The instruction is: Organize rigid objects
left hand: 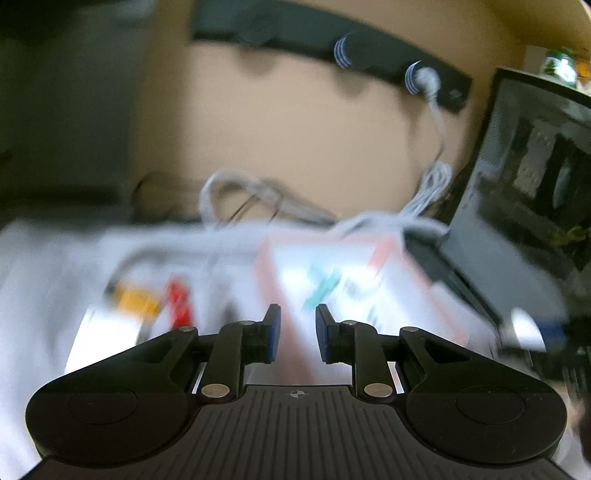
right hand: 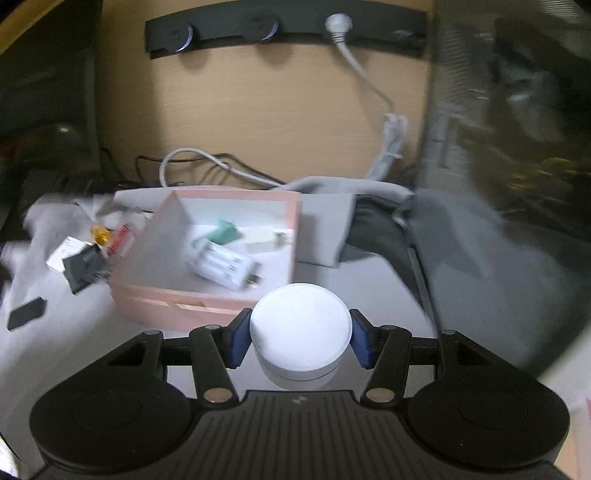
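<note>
— So, what is in your right gripper [right hand: 300,341]?

— I have it clamped on a white round puck [right hand: 300,332], flat-topped and smooth, with a greyer band below its rim. Both blue pads [right hand: 236,343] press its sides. It sits just short of the pink box [right hand: 207,254], near the front wall.

— And inside the box?

— I see a white charger block [right hand: 223,266] lying on its side, a teal plug [right hand: 221,233] behind it and a cream adapter [right hand: 263,236] beside that.

— Your left gripper [left hand: 297,332]?

— Its fingers stand a little apart with nothing between them. That view is badly blurred; I can make out the box ahead of it, and yellow [left hand: 137,300] and red [left hand: 180,301] bits to the left on the pale worktop [right hand: 74,332].

— Anything behind?

— A black power strip [right hand: 284,35] on the wooden back panel, with a white cable [right hand: 364,79] hanging down.
</note>
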A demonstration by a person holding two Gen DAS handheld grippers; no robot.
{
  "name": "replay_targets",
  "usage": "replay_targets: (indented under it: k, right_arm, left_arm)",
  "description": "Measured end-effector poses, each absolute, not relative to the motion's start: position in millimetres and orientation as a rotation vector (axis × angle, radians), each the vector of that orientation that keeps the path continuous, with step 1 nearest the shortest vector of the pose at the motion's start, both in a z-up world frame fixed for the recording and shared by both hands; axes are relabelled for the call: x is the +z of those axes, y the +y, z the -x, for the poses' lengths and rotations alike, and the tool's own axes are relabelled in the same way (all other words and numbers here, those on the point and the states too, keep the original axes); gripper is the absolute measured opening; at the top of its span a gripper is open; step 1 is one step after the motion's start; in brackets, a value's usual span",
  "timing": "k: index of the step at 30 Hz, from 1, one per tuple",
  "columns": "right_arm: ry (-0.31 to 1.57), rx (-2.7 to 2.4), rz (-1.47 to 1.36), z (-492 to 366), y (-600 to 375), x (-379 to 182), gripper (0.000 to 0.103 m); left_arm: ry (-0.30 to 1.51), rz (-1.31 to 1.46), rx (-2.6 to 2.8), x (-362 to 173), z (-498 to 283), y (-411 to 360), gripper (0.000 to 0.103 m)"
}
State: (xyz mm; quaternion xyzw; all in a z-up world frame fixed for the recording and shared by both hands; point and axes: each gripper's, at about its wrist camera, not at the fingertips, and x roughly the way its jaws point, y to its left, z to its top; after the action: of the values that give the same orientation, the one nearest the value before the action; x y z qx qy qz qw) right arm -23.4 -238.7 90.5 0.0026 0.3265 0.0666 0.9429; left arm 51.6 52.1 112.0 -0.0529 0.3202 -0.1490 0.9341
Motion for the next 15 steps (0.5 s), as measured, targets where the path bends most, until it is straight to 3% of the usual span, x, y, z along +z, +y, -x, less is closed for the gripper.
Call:
replay_targets:
  k: [9, 15]
  right_arm:
    - [0.712, 0.286, 0.01, -64.8, -174.1, 76.3, 0.054]
    - [0.856, 0.445, -0.184, -105.5, -139.3, 52.4, 0.054]
  left_arm:
    - [0.835, 0.144, -0.186, 62.1, 24.0, 121.5, 0.023]
    - [0.835, 0.183, -0.09, 62.0, 48.1, 159.5, 0.023]
